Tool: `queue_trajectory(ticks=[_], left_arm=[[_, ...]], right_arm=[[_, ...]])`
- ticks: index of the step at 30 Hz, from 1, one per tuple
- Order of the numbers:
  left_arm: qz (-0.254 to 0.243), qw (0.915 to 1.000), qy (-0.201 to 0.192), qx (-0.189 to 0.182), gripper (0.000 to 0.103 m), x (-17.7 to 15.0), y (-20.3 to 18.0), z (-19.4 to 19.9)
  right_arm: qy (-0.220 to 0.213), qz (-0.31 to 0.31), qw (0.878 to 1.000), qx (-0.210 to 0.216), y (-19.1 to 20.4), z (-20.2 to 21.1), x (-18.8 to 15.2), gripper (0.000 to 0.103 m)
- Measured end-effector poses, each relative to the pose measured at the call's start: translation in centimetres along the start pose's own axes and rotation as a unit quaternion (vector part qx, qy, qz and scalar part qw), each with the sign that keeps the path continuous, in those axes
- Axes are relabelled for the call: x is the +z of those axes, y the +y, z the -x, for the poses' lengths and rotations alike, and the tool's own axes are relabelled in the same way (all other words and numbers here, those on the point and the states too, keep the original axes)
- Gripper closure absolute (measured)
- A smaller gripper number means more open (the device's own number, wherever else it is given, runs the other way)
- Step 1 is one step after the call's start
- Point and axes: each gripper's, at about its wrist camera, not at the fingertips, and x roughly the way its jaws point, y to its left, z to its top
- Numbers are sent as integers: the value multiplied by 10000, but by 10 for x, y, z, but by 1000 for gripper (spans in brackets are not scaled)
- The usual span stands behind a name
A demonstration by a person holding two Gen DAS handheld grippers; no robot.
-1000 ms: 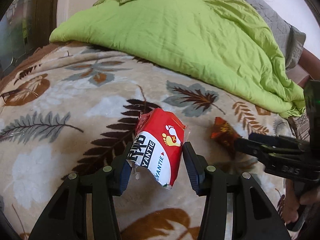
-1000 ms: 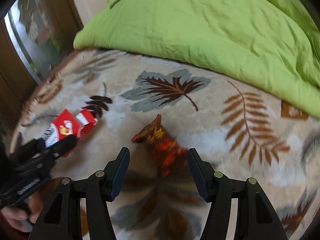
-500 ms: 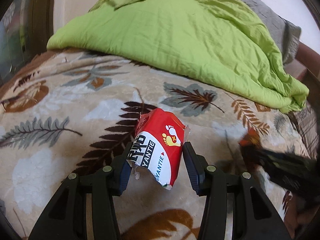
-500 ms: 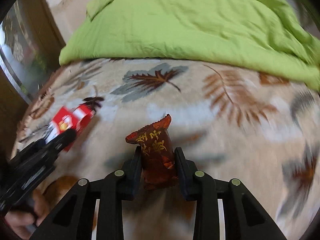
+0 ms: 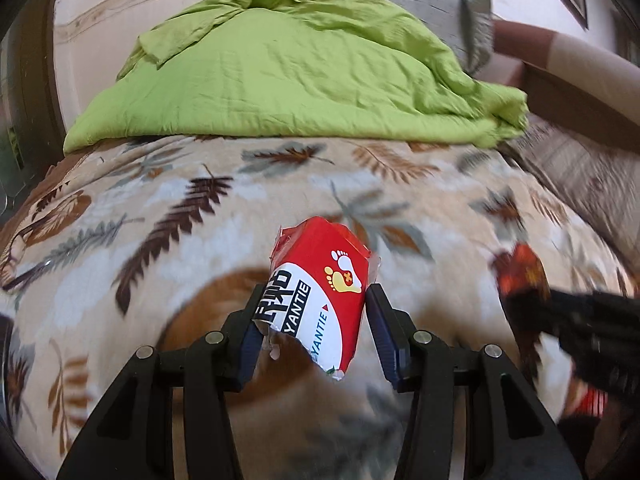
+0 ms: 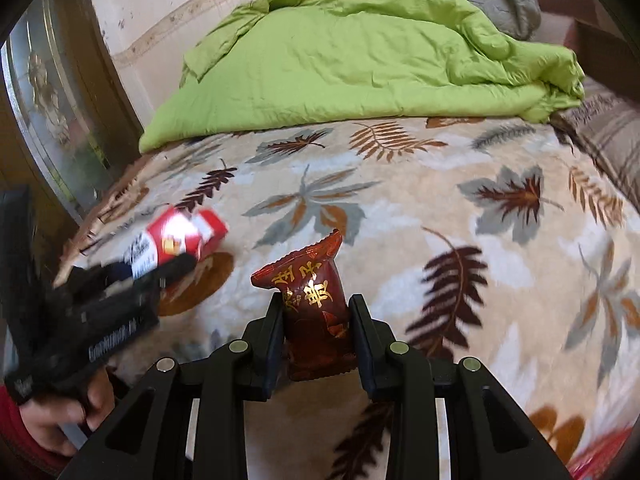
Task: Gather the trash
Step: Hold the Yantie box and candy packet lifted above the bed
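The left gripper [image 5: 314, 320] is squeezed tight on something. The right gripper [image 6: 316, 320] is too. A hand [image 6: 60, 416] holds the left one.

Dark red wrapper [image 6: 316, 312] between tool [image 6: 316, 334] fingers

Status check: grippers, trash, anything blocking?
Left gripper shut on red-and-white packet. Right gripper shut on dark red wrapper. Both off the blanket; nothing blocking.
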Motion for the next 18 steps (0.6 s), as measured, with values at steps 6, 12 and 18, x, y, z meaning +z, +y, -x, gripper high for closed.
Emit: queue_trajectory(ticks=[6,12,18], left_arm=[[-208,9997,-58,117,55,-24,-16,22],[-278,9993,-149,211,54,-32,-18,22],[-341,9991,-131,236,54,-33,-16,19]], right_arm=[[-255,-5,9996,-88,7,11,-12,69],[-353,-148,9992,-116,1,16,-14,69],[-300,-166,9994,-96,0,14,-14,69]])
